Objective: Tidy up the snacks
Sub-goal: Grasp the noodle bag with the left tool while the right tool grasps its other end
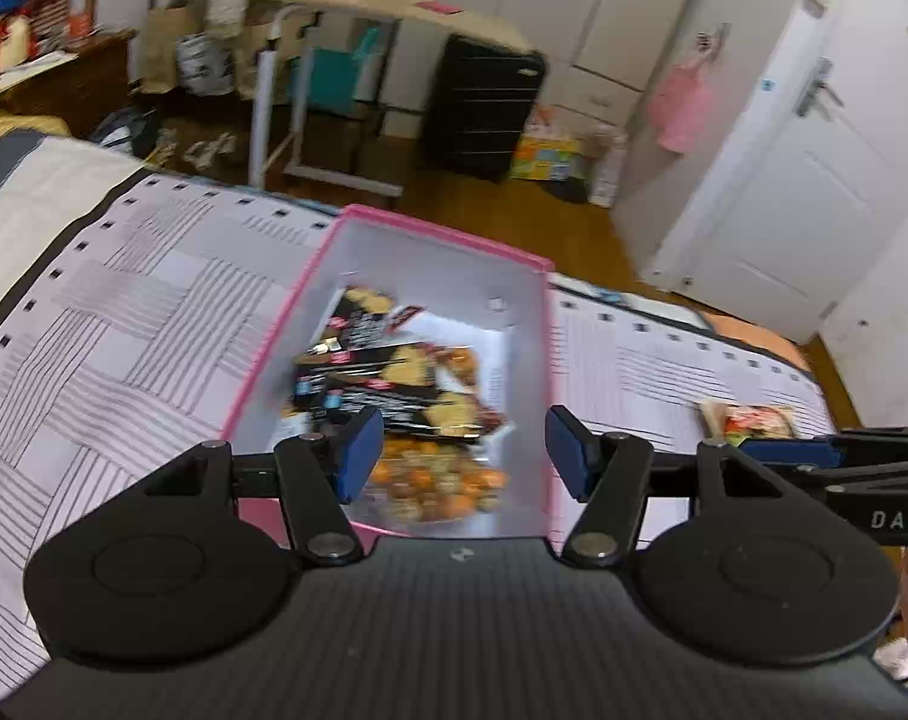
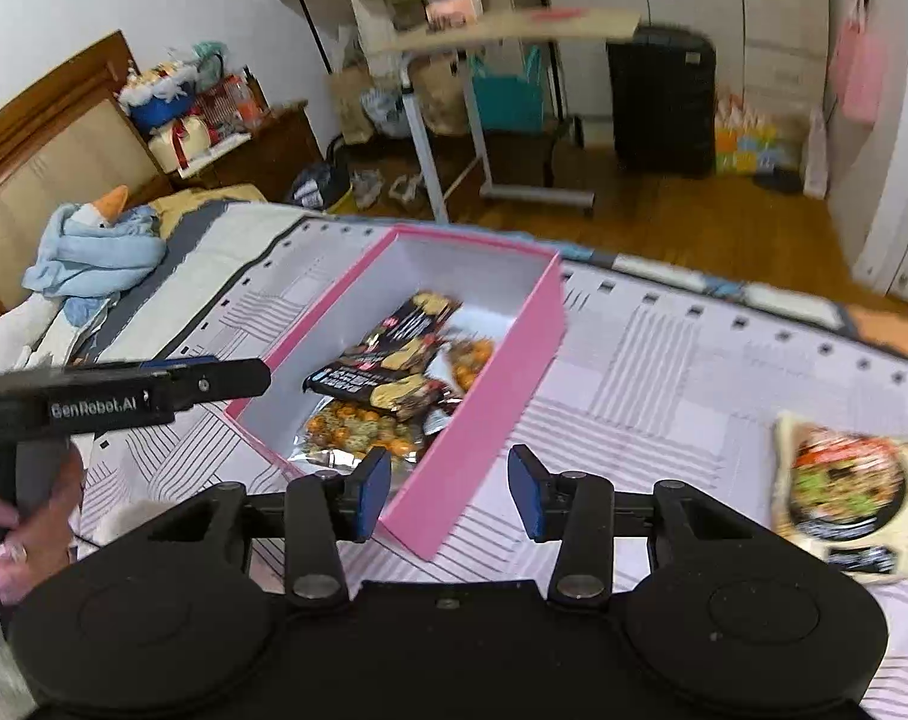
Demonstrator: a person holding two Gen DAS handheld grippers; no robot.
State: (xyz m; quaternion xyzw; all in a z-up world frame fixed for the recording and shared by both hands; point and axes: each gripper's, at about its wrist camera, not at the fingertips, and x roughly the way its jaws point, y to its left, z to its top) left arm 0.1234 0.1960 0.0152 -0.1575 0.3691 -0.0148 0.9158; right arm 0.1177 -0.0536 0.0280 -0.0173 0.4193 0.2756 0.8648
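box (image 2: pixel 484 384): pink outside, white inside | packets (image 2: pixel 388 378): black, orange | sheet (image 2: pixel 664 396): grey-striped

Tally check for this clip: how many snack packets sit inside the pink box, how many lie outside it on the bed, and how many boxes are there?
Snack packets inside the pink box: at least 3, overlapping, exact count unclear
Snack packets outside, on the bed cover: 1
Pink boxes: 1
Total: at least 5 things

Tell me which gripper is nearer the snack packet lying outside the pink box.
Right. The right gripper hangs open by the pink box, the loose packet just to its right. The left gripper is over the box, farther away.
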